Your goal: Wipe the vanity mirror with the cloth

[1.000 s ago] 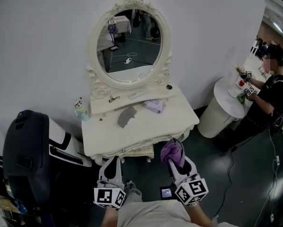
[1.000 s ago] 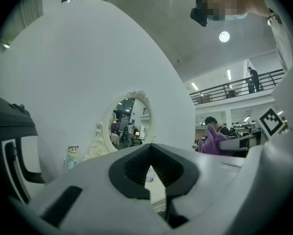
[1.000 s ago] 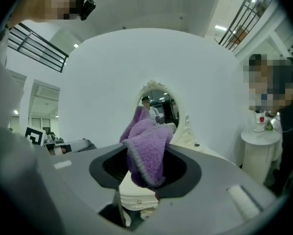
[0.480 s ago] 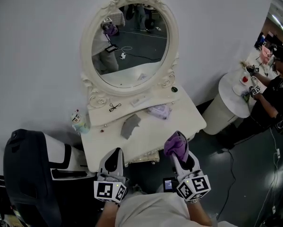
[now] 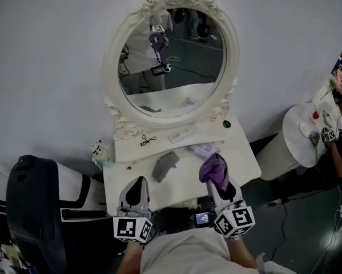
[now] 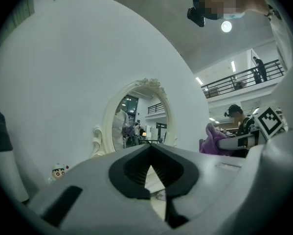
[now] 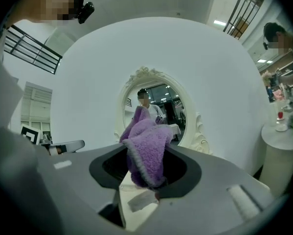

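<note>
Path to mirror glass [image 5: 172, 61] open above tabletop [image 5: 239, 163]; grey object [image 5: 165, 165], lilac bundle [image 5: 202, 150] lie midway.

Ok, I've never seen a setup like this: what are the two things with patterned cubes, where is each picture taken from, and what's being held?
There is no robot: a person holds a two-jaw gripper in each hand, and the marker cubes are part of them. The head view looks down from a camera on the person's head; the two gripper views ride on the grippers and look along their jaws. The right gripper is clamped on a purple cloth; the left gripper is shut on nothing. Ahead stands a white vanity table with an oval mirror. On the table lie a grey cloth and a pale lilac bundle.
</note>
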Motion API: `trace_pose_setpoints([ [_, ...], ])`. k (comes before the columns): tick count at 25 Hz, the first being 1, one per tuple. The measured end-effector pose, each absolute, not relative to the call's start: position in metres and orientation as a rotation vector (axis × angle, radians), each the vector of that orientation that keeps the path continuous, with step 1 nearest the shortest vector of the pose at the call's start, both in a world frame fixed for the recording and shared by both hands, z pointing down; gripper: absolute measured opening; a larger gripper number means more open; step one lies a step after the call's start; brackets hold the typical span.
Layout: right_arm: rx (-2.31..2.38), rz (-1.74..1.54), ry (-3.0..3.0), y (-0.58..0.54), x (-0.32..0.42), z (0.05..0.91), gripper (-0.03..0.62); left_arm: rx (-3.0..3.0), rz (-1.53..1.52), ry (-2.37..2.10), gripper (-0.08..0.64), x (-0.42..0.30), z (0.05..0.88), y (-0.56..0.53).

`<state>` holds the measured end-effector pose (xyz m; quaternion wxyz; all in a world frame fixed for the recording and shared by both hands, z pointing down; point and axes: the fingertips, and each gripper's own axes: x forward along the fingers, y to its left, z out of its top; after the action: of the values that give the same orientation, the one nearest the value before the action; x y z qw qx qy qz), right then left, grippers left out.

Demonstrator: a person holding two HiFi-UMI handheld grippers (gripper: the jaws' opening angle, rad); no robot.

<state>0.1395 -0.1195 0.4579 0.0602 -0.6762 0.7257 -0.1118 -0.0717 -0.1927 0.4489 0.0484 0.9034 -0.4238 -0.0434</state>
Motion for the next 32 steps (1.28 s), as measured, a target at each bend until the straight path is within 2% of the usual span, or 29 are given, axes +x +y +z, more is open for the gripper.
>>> trace_pose_setpoints([
  [8, -1.847, -0.315, 2.386, -0.227, 0.202, 0.438, 0.165, 2.639, -0.181, -1.568, 0.002, -0.025, 0.431, -0.252],
  [14, -1.724, -0.247, 2.491, -0.288, 0.221, 0.420, 0.164, 2.582, -0.175, -1.695, 0.002, -0.004, 0.422, -0.285],
  [23, -1.626, 0.024, 2.472, -0.374, 0.187, 0.301, 0.161, 2.721, -0.173, -1.596, 0.002, 0.007, 0.355, -0.350],
  [32, -1.614, 0.198, 2.510, -0.446, 0.122, 0.194, 0.160, 2.809, -0.278, -1.587, 0.002, -0.019, 0.268, -0.380],
])
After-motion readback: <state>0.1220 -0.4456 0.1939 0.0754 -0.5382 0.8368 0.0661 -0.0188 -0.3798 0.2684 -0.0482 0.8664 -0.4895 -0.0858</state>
